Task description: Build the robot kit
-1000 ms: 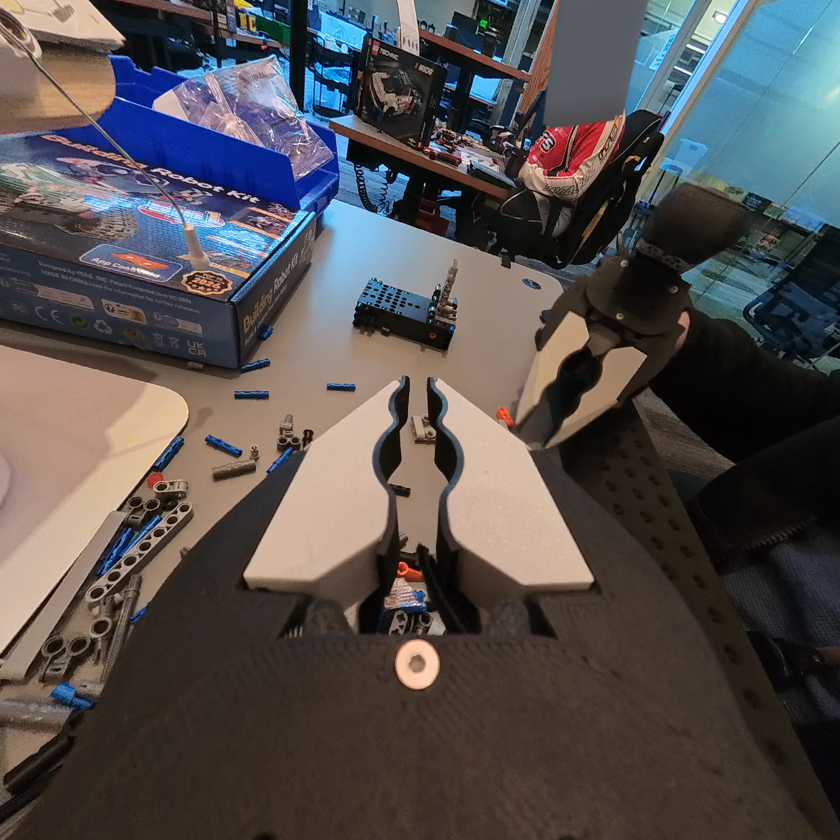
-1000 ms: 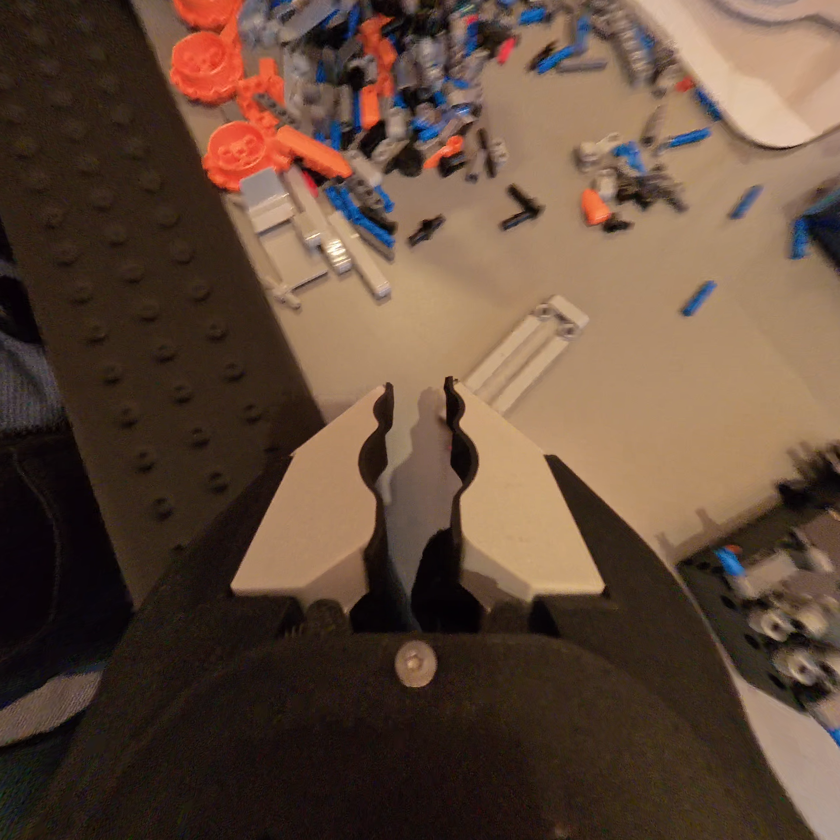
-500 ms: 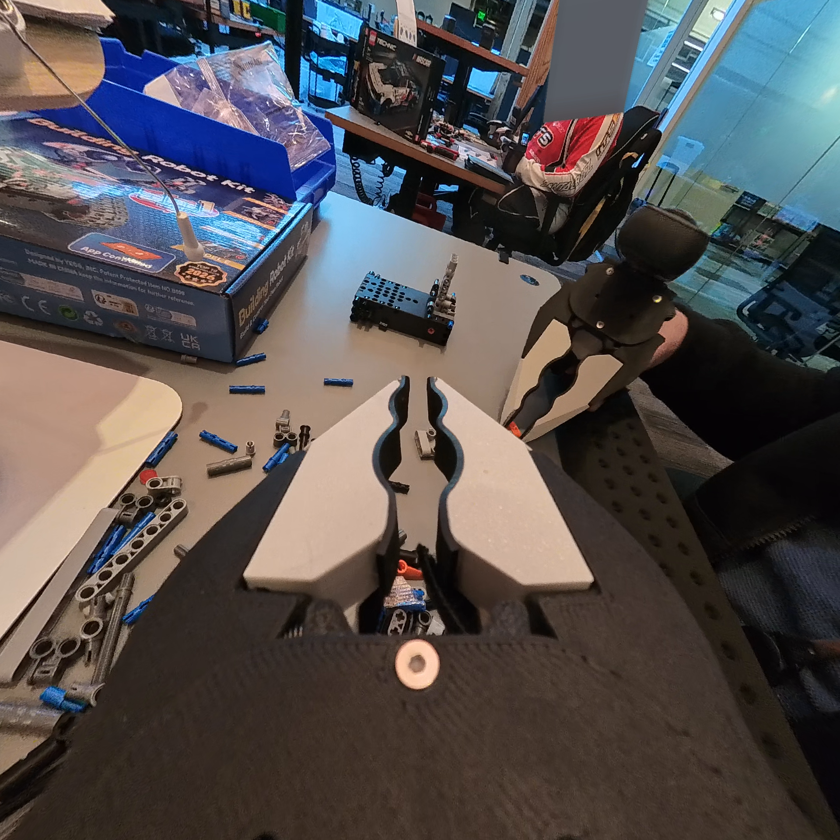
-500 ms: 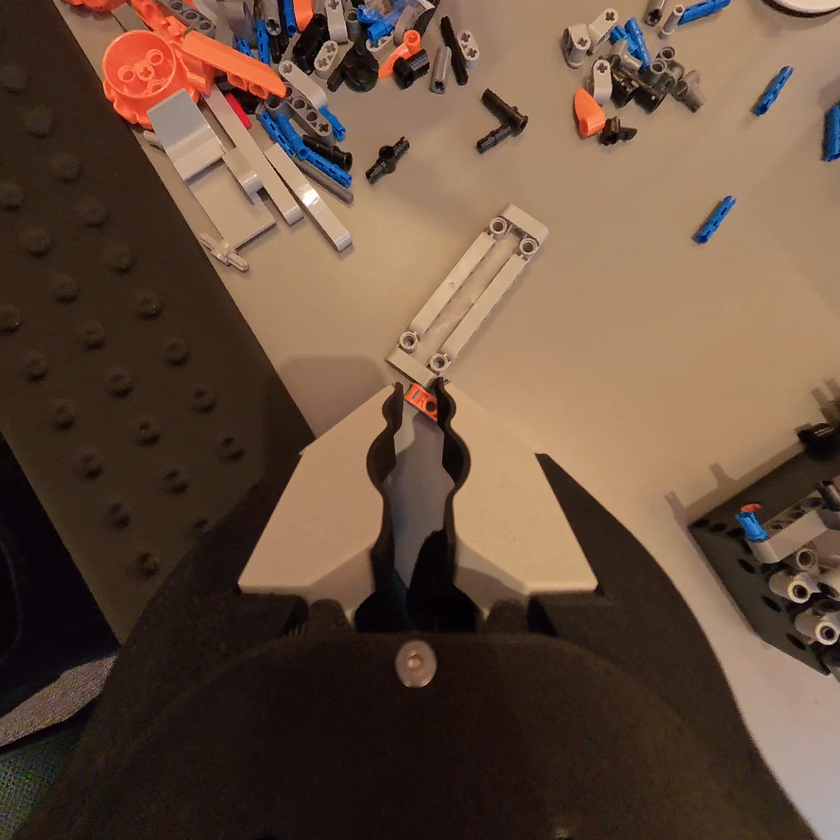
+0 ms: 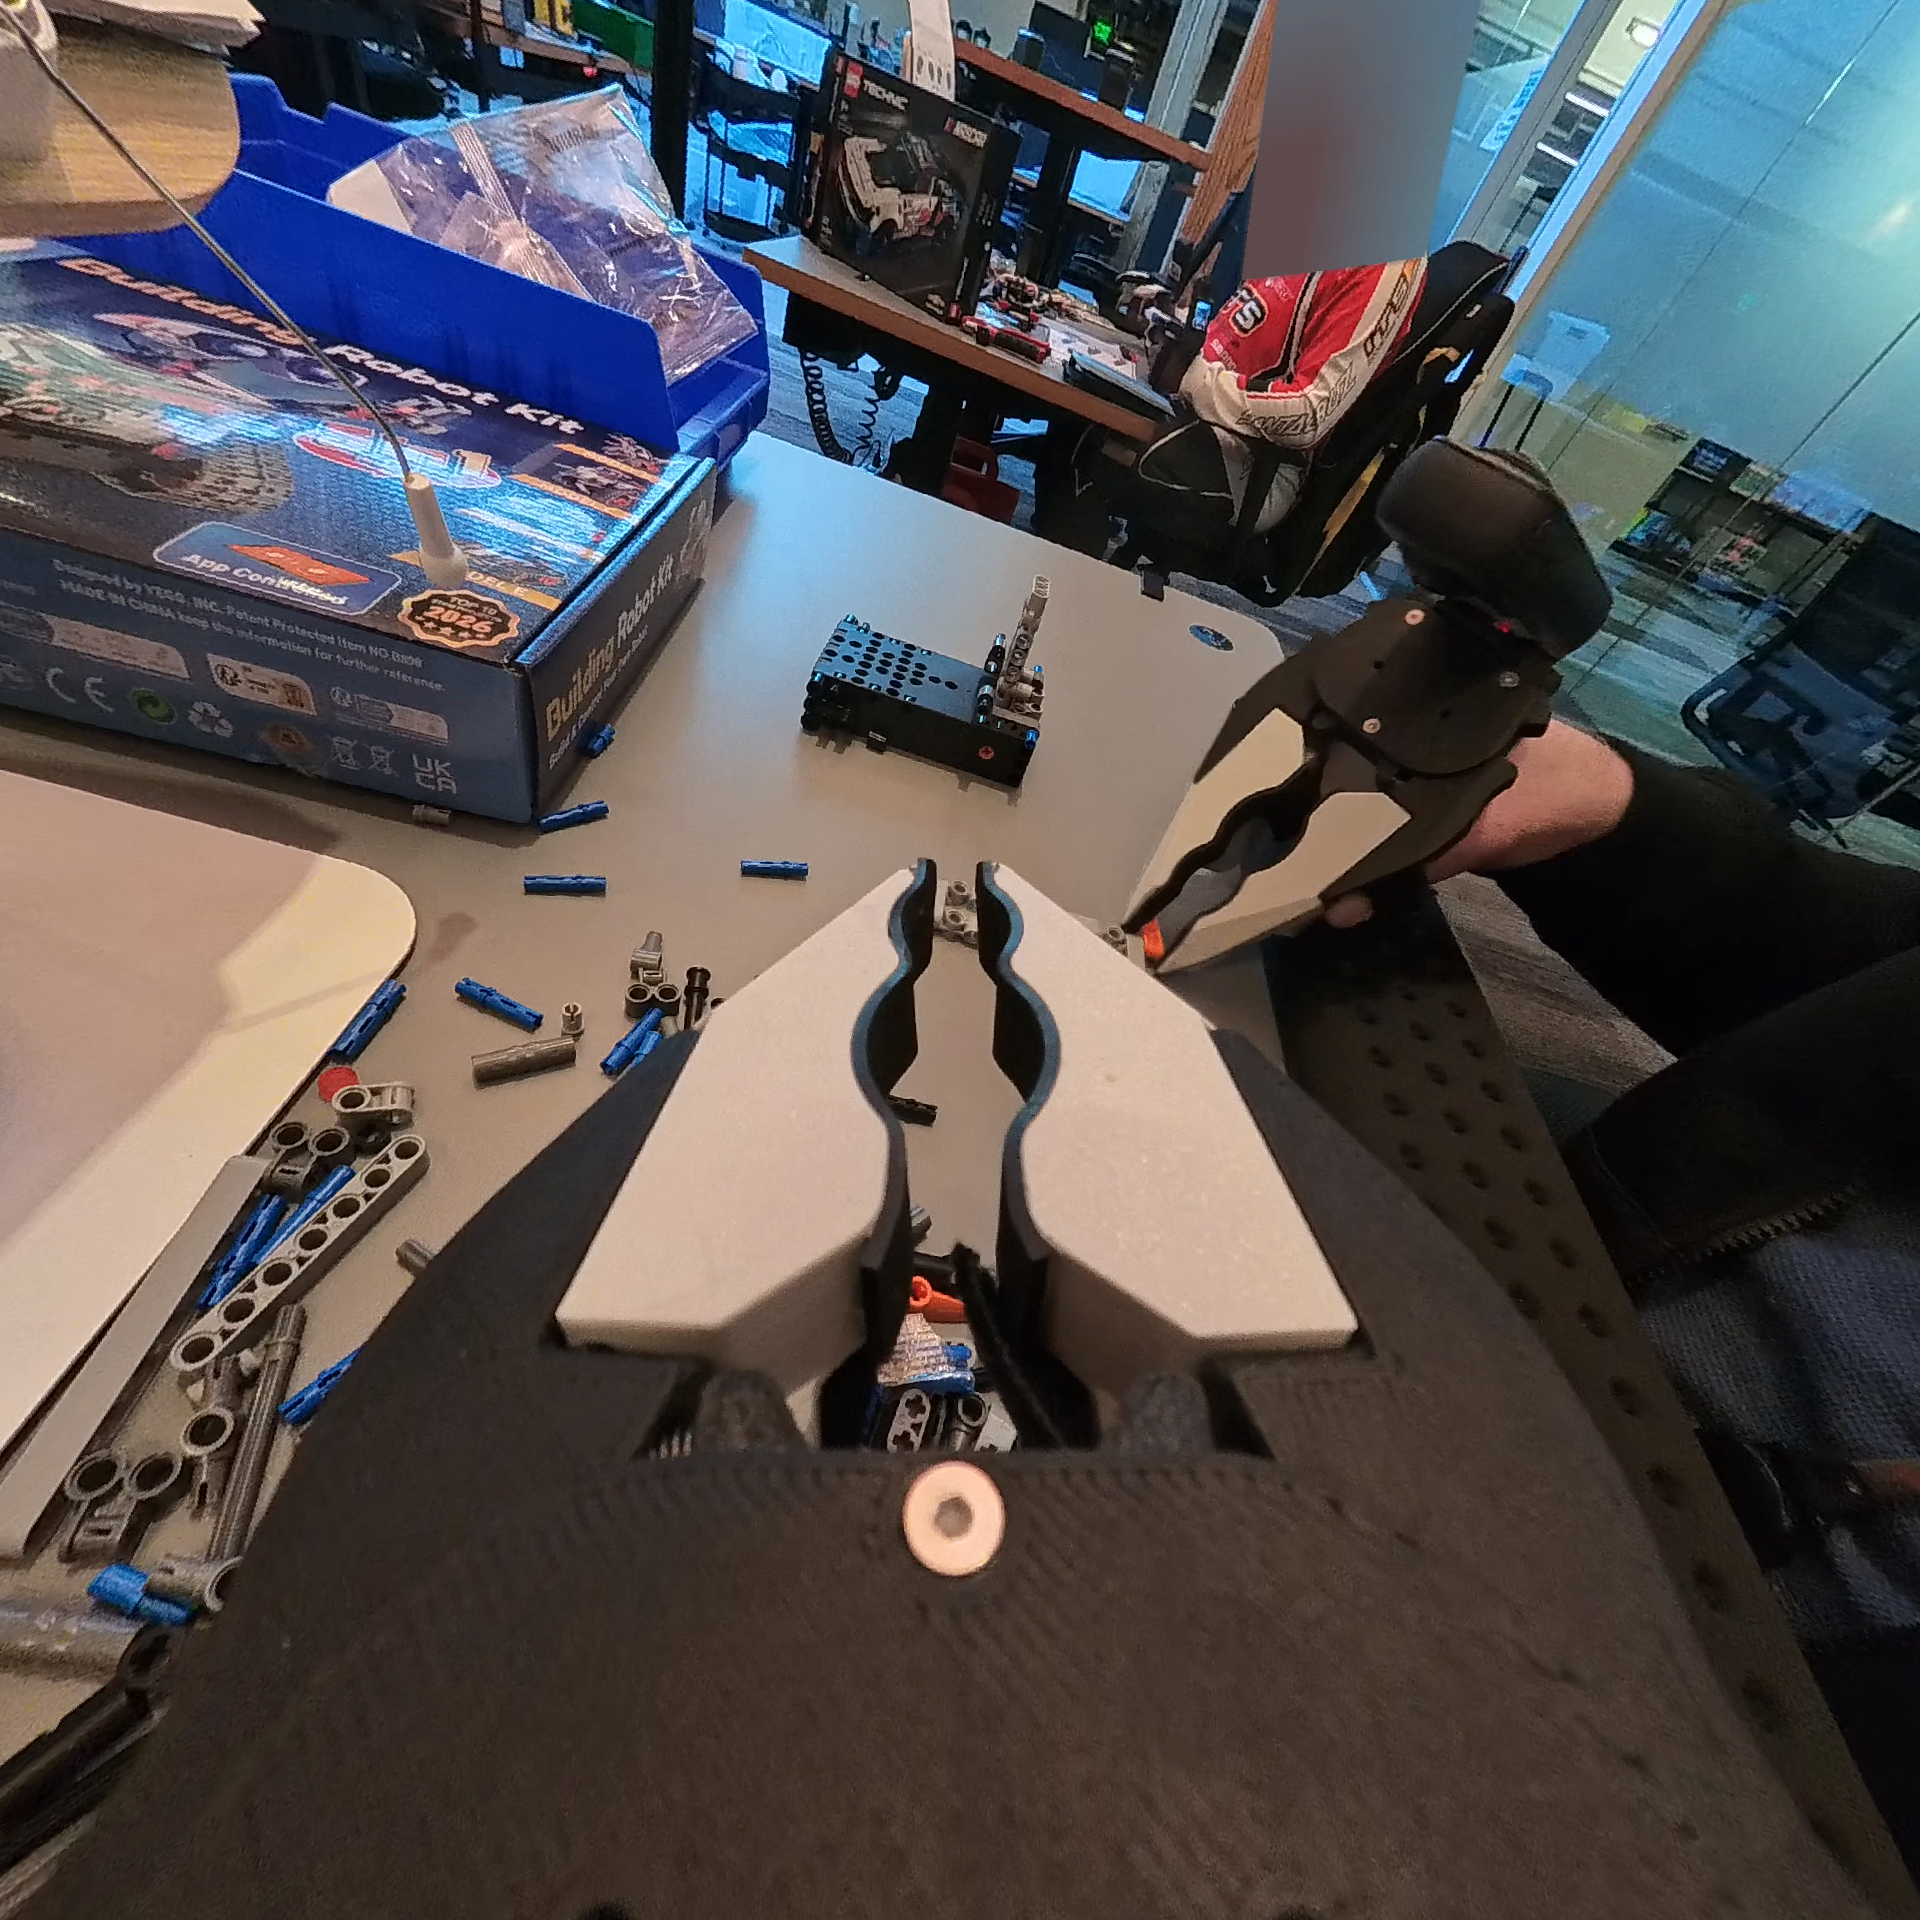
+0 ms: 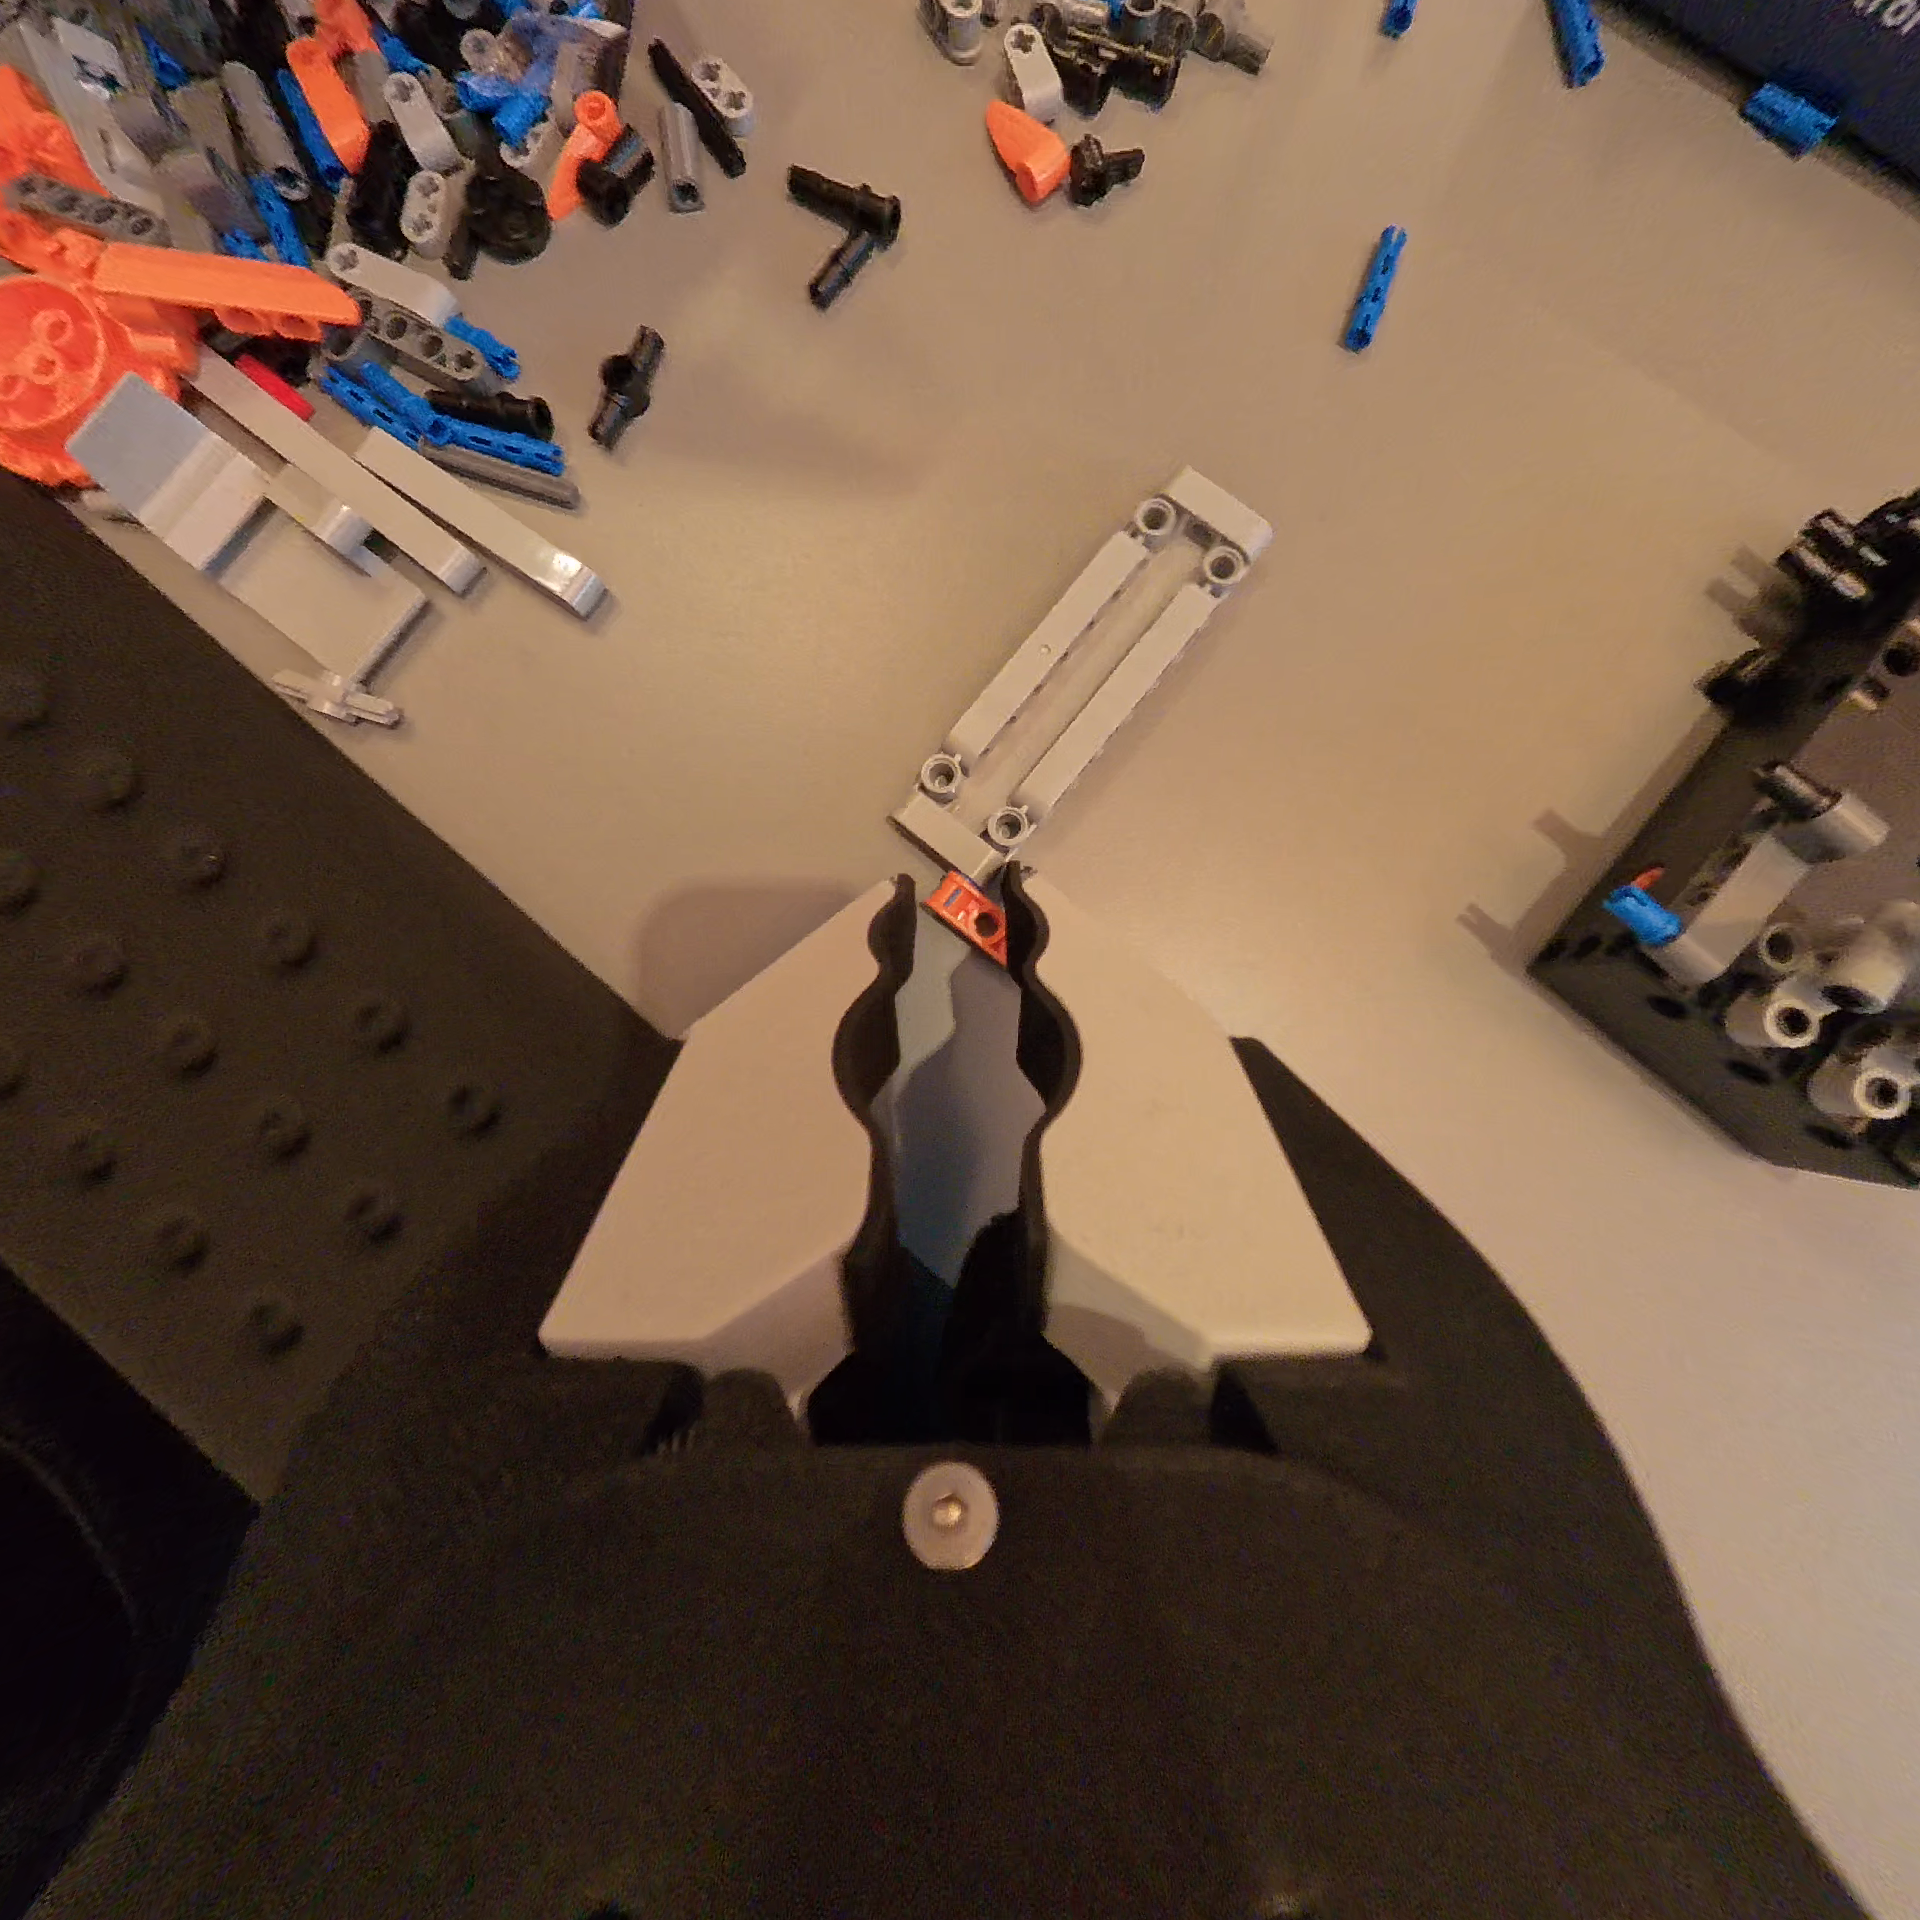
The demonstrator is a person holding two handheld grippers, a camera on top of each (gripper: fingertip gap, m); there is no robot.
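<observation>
The right gripper (image 6: 954,906) has its jaws narrowly parted around one small orange piece (image 6: 966,914) at their tips, touching the near end of one long grey frame (image 6: 1081,675), whose long axis runs away up-right on the worktop (image 6: 1039,364). The left gripper (image 5: 954,883) hovers, jaws slightly apart, holding nothing, above one small grey connector (image 5: 956,914).

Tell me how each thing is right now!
right gripper: pinching the small orange piece.
small orange piece: between the fingertips, touching the grey frame.
grey frame: lying flat.
left gripper: slightly open, empty.
black block: sitting on the table.
</observation>
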